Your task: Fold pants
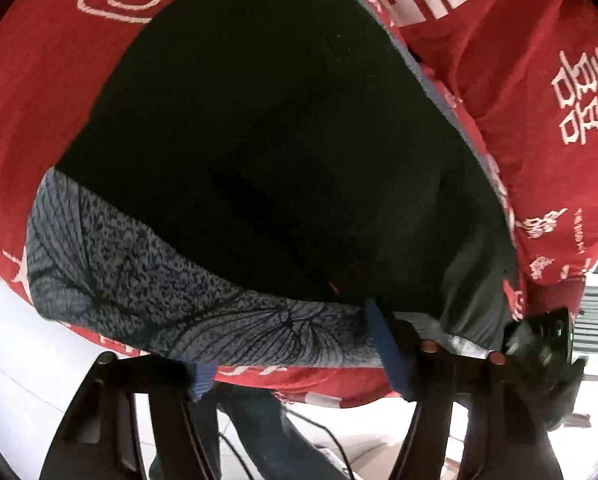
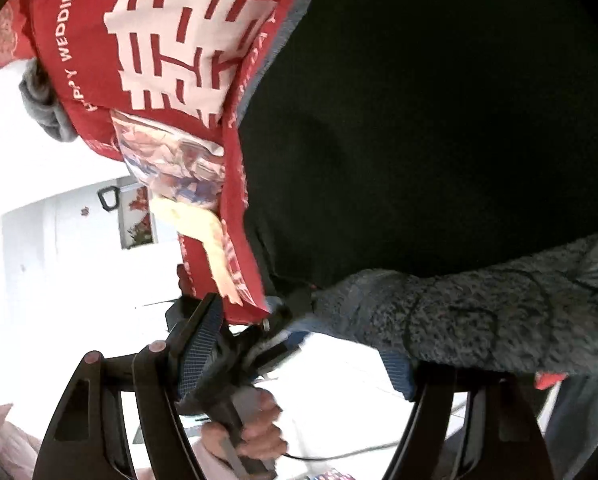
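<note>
The black pants (image 1: pixel 267 128) lie spread on a red bedspread (image 1: pixel 47 80), with their fleecy grey lining (image 1: pixel 147 280) showing along the near edge. My left gripper (image 1: pixel 295 364) is open, its blue-padded fingers (image 1: pixel 383 344) either side of that grey edge. In the right wrist view the pants (image 2: pixel 439 120) fill the upper right and the grey lining (image 2: pixel 479 320) runs along the bottom. My right gripper (image 2: pixel 299 352) is open, its right pad (image 2: pixel 399 372) under the grey edge. The left gripper (image 2: pixel 267 332) appears there, held by a hand (image 2: pixel 255 432).
The red bedspread (image 2: pixel 171 60) has white characters and hangs over the bed edge. A patterned pillow (image 2: pixel 171 160) and a grey cloth (image 2: pixel 43 96) lie at its left. White floor and a cable (image 1: pixel 319 428) are below. The other gripper (image 1: pixel 539 344) shows at right.
</note>
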Action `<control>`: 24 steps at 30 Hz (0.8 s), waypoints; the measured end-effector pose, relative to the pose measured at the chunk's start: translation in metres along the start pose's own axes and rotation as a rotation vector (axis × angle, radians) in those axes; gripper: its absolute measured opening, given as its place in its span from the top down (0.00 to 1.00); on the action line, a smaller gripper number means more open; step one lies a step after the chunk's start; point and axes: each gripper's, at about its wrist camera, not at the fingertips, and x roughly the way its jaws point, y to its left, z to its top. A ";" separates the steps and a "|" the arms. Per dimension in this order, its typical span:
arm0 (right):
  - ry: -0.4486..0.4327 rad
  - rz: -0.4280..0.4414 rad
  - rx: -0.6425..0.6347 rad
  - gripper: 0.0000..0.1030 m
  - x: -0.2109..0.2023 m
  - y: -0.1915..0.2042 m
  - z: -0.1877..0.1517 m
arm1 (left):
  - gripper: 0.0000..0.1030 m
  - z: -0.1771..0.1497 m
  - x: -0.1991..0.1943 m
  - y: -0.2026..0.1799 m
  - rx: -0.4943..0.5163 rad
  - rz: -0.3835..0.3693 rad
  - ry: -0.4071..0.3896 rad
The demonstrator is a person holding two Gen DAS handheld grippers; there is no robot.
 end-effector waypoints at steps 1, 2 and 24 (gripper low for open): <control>-0.003 -0.039 -0.004 0.25 -0.007 -0.006 -0.002 | 0.35 0.001 0.001 0.000 -0.002 0.000 0.001; -0.008 -0.068 -0.004 0.25 -0.015 -0.014 -0.003 | 0.35 0.003 0.000 0.002 0.000 -0.002 0.002; -0.248 -0.172 0.146 0.94 -0.145 -0.036 0.021 | 0.77 0.028 -0.043 -0.049 0.000 0.070 -0.043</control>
